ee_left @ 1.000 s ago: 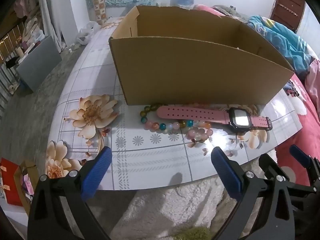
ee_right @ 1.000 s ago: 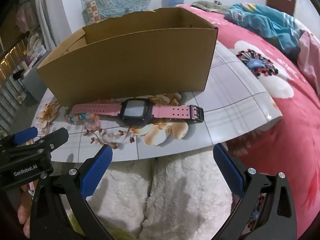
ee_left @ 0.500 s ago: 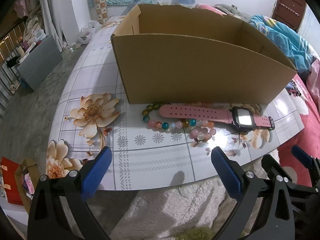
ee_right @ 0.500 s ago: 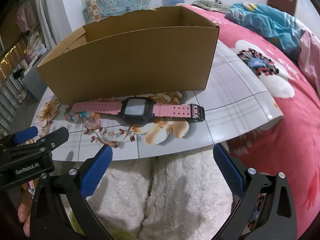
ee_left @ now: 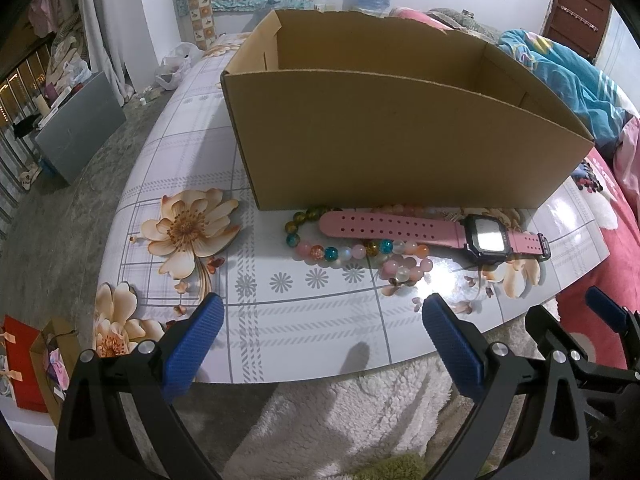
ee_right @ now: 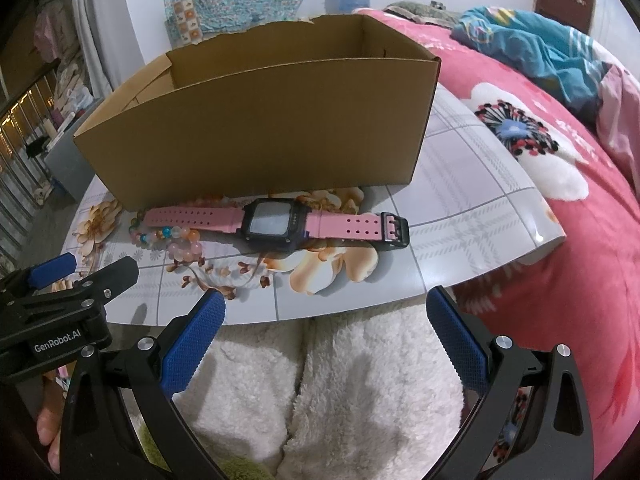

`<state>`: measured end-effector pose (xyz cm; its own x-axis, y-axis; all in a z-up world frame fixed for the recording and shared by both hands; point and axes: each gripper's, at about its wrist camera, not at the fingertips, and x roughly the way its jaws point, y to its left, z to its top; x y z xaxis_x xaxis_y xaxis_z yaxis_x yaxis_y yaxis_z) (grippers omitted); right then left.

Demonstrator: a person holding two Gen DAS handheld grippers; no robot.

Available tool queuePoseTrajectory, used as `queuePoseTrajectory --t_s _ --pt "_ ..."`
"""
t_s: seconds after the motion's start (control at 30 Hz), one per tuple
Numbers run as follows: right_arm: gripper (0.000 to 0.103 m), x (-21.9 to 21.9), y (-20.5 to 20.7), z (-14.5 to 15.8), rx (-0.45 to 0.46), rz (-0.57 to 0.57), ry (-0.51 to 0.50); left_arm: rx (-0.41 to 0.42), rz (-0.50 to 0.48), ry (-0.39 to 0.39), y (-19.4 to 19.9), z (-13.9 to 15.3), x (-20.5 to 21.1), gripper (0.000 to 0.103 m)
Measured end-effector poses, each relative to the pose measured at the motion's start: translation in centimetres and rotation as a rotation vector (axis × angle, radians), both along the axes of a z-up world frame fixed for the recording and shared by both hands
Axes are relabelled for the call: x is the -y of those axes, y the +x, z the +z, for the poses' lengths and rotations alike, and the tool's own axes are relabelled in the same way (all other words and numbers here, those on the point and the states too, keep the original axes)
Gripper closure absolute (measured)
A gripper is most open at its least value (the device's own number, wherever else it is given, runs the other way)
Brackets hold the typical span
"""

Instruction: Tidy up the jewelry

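A pink watch [ee_left: 432, 232] [ee_right: 276, 224] with a black square face lies flat on the floral table [ee_left: 304, 312], just in front of an open cardboard box [ee_left: 392, 148] [ee_right: 264, 124]. A bracelet of coloured beads [ee_left: 340, 250] [ee_right: 168, 236] lies partly under the watch strap, with a smaller pink bead cluster [ee_left: 404, 270] beside it. My left gripper [ee_left: 320, 324] is open near the table's front edge, short of the beads. My right gripper [ee_right: 324, 320] is open too, below the watch, holding nothing.
A bed with a red floral cover [ee_right: 560, 200] and a blue blanket [ee_right: 532, 52] lies to the right. White fleece [ee_right: 340, 392] fills the space under the grippers. A grey cabinet [ee_left: 80, 124] and red bags [ee_left: 20, 364] stand on the floor at left.
Both grippers have edged slightly forward and up toward the table; the box looks a bit larger. The watch and beads have not moved.
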<state>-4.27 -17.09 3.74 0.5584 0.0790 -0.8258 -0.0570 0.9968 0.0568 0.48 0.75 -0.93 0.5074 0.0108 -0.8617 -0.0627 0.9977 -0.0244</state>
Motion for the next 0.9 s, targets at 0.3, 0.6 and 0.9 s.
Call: queuePoseTrajectory --t_s 0.3,0.6,0.9 --pt "0.007 -0.55 0.28 0.25 0.002 -0.003 -0.005 0.002 0.001 0.000 0.07 0.08 0.03 0.006" --pt "0.007 -0.62 0.28 0.34 0.004 -0.005 -0.006 0.003 0.001 0.003 0.06 0.10 0.04 0.006" --pt "0.007 -0.62 0.33 0.59 0.008 -0.011 -0.007 0.012 -0.006 0.011 -0.08 0.25 -0.02 0.006"
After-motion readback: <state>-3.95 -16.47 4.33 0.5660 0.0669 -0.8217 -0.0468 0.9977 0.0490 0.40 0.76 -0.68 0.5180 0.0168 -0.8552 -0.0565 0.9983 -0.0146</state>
